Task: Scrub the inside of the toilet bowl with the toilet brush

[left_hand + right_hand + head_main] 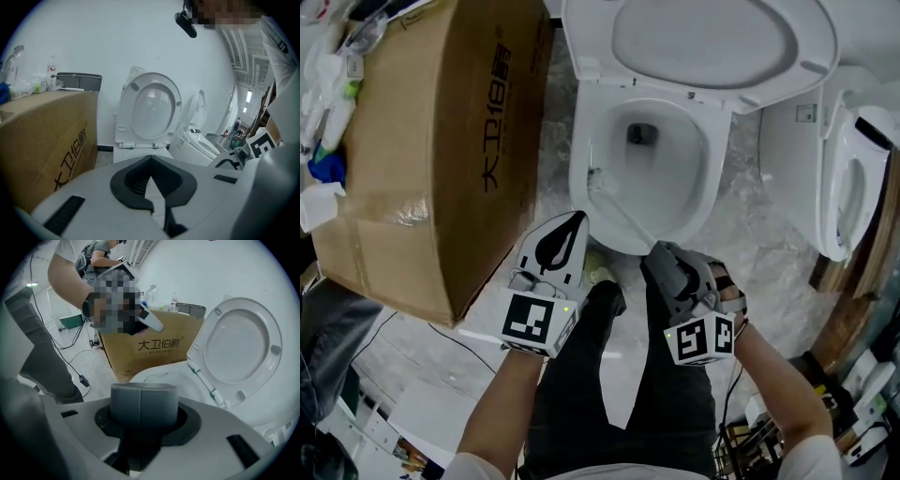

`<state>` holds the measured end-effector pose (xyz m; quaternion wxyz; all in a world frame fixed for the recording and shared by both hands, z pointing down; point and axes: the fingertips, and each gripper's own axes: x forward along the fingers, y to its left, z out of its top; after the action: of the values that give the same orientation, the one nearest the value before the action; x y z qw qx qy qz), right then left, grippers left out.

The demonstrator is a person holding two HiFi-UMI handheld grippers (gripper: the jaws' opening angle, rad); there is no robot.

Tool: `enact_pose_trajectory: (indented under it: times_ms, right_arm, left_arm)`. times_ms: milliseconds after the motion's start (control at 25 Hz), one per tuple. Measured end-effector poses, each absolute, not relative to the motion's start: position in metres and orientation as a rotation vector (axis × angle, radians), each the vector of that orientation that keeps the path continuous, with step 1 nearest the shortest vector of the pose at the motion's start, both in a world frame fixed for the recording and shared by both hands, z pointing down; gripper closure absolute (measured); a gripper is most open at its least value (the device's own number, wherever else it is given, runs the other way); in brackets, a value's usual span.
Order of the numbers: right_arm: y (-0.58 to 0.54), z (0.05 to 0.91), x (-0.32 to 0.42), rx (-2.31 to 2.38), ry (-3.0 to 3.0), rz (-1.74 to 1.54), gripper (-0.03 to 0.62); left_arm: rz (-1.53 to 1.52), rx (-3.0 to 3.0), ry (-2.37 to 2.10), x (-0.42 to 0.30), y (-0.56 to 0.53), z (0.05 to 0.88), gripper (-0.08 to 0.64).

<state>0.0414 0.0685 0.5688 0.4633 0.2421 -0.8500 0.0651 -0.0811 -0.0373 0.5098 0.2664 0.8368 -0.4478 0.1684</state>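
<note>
The white toilet (pixel 579 159) stands open with its lid (pixel 703 37) raised. My right gripper (pixel 661 251), at the bowl's near rim, is shut on the grey grip of the toilet brush (pixel 143 404). The brush's thin white shaft (pixel 623 216) slants up-left into the bowl, and its head (pixel 595 176) lies against the left inner wall. The dark drain (pixel 642 133) sits deeper in. My left gripper (pixel 578 217) hovers beside the bowl's near-left edge, jaws together and holding nothing; in its own view the gripper (pixel 151 159) points at the raised lid (pixel 152 110).
A big cardboard box (pixel 441 141) stands close on the toilet's left, with bottles (pixel 328 84) beyond it. A second toilet (pixel 853 178) stands at the right. The person's dark-trousered legs (pixel 619 375) are below the grippers. Cables (pixel 77 369) trail over the floor.
</note>
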Motion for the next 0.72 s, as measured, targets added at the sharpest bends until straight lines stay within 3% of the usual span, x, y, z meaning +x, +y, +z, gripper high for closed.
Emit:
enact_pose_trajectory:
  times_ms: [720]
  right_arm:
    - [0.005, 0.585, 0.049, 0.594, -1.981, -0.361, 0.437]
  left_arm:
    - [0.444, 2.259, -1.238, -0.074, -0.05, 0.521, 0.552]
